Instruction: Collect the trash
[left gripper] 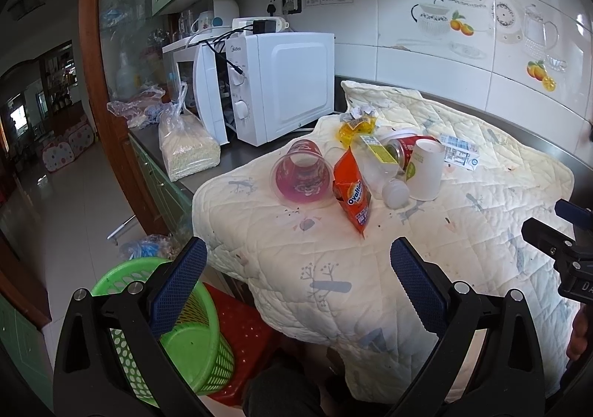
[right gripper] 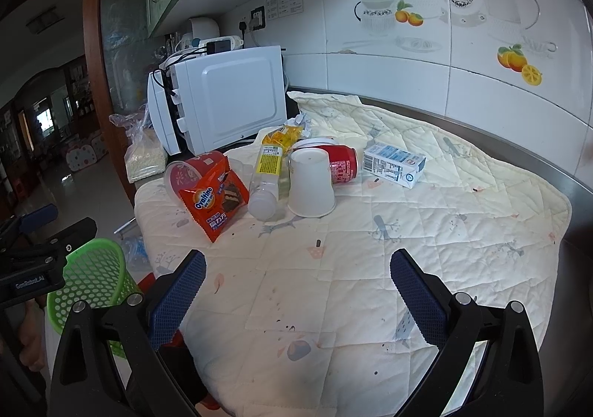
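Observation:
Trash lies in a heap on a quilted cream mat (left gripper: 333,254) (right gripper: 370,250): a tipped pink plastic cup (left gripper: 302,172) (right gripper: 176,172), an orange Ovaltine wrapper (left gripper: 352,191) (right gripper: 213,194), a clear bottle with a yellow label (left gripper: 381,165) (right gripper: 265,176), an upturned white paper cup (left gripper: 424,170) (right gripper: 310,183), a red can (left gripper: 402,146) (right gripper: 343,163), a milk carton (left gripper: 459,154) (right gripper: 393,165) and a yellow wrapper (left gripper: 355,126) (right gripper: 285,133). My left gripper (left gripper: 298,280) hangs open over the mat's near edge. My right gripper (right gripper: 298,281) is open too, above bare mat. Both hold nothing.
A green mesh basket (left gripper: 181,328) (right gripper: 92,280) sits on a red stool (left gripper: 244,335) below the counter's left end. A white microwave (left gripper: 259,83) (right gripper: 222,94) with its door ajar stands behind the heap, beside a bag of grains (left gripper: 185,146). Tiled wall (right gripper: 444,46) bounds the back.

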Demonstrator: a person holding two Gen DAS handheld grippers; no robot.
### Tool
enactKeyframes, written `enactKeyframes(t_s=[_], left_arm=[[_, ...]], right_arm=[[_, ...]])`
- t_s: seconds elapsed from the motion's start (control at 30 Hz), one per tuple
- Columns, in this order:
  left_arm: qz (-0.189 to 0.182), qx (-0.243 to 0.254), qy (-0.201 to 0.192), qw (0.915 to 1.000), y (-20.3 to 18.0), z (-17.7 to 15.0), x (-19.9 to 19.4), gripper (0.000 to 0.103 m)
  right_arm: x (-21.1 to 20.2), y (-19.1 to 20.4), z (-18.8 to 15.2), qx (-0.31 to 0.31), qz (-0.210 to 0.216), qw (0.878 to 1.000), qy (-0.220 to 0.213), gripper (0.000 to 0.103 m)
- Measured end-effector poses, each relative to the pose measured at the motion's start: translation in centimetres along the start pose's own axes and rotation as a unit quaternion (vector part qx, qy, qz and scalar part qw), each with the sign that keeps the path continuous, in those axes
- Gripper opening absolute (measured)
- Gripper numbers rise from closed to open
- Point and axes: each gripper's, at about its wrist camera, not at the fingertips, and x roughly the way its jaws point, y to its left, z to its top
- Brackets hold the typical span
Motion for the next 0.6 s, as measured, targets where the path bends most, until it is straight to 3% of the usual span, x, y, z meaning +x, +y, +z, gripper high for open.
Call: enactKeyframes(t_s=[0.6], left_arm=[[-0.004,-0.024,0.025,0.9994,2.3,0.8,4.3,0.098]], right_arm=[[6.3,-0.9,3.2,-0.016,0.011,1.0,0.024,0.094]])
